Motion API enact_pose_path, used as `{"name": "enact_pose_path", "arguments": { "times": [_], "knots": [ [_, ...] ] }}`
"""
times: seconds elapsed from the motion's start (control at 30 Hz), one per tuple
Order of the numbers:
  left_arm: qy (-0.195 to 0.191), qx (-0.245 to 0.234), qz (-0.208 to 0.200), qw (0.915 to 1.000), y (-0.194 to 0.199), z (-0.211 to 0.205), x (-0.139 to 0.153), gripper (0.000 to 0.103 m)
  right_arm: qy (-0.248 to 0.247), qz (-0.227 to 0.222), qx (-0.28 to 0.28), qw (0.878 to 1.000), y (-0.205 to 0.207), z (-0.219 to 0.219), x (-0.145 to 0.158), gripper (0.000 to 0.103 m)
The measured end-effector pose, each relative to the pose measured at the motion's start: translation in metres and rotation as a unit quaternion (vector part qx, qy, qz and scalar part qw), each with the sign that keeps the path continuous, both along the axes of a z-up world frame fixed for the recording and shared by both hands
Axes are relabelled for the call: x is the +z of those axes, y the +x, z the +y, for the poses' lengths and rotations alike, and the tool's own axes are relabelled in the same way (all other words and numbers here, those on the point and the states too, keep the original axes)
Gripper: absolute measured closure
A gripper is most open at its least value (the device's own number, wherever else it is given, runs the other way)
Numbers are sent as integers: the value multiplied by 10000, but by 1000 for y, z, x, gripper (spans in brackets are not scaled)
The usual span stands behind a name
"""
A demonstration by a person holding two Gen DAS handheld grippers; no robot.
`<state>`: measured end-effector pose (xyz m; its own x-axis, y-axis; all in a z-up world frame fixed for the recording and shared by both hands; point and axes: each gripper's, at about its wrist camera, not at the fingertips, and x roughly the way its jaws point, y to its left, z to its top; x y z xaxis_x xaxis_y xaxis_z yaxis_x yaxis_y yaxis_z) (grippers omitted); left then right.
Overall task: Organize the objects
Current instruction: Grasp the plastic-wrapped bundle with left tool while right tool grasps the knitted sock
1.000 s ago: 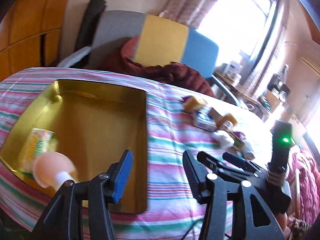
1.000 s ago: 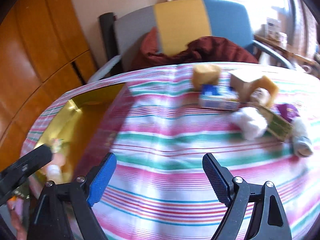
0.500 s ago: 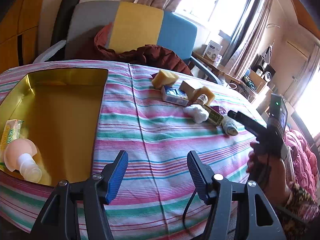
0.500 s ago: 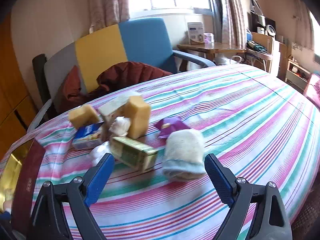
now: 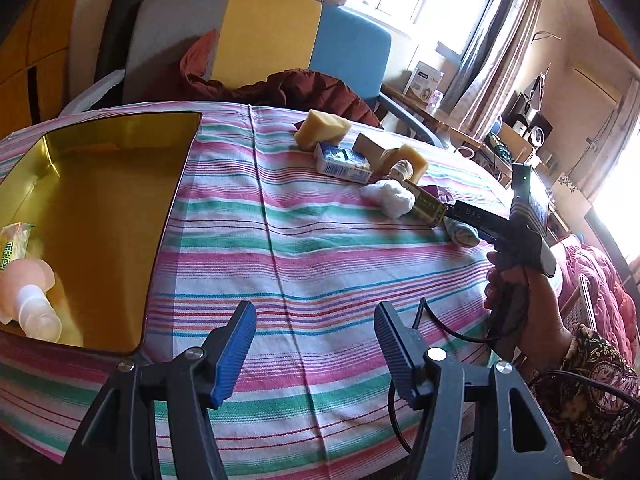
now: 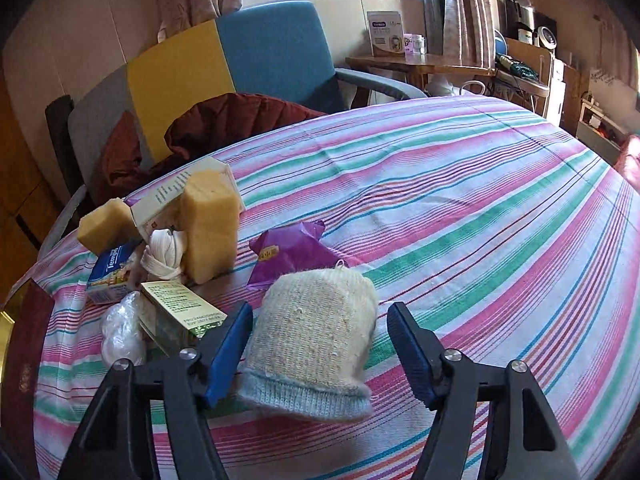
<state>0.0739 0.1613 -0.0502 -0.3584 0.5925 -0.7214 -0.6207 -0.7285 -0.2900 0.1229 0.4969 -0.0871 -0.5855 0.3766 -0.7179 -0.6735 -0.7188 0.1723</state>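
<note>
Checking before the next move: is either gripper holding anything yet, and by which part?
Nothing is held. The left gripper is open over bare cloth. The right gripper, just closing, straddles the knitted sock without clamping it.

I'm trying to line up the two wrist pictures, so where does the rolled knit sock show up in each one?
Left wrist view: the rolled knit sock lies far right on the bedspread, partly hidden behind the right gripper.
Right wrist view: the sock sits low at centre, between the gripper's open fingers.
Shared landmark: the green and gold box, just left of the sock.
</note>
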Motion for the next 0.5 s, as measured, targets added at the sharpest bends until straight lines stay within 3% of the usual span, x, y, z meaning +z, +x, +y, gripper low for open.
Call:
{"name": "enact_pose_path", "arguments": {
  "times": [0.07, 0.17, 0.5],
  "knots": [
    [-14, -5, -30, 10000, 0, 2, -2, 41, -19, -18, 9, 10000, -1, 0, -3, 42],
    [-59, -7, -44, 10000, -3, 7, -3, 41, 37, 21, -5, 10000, 2, -3, -3, 44],
    [-35, -140, -325, 9994, -22, 48, -7, 41, 29, 217, -37, 9998, 11, -4, -4, 45]
  ]
}}
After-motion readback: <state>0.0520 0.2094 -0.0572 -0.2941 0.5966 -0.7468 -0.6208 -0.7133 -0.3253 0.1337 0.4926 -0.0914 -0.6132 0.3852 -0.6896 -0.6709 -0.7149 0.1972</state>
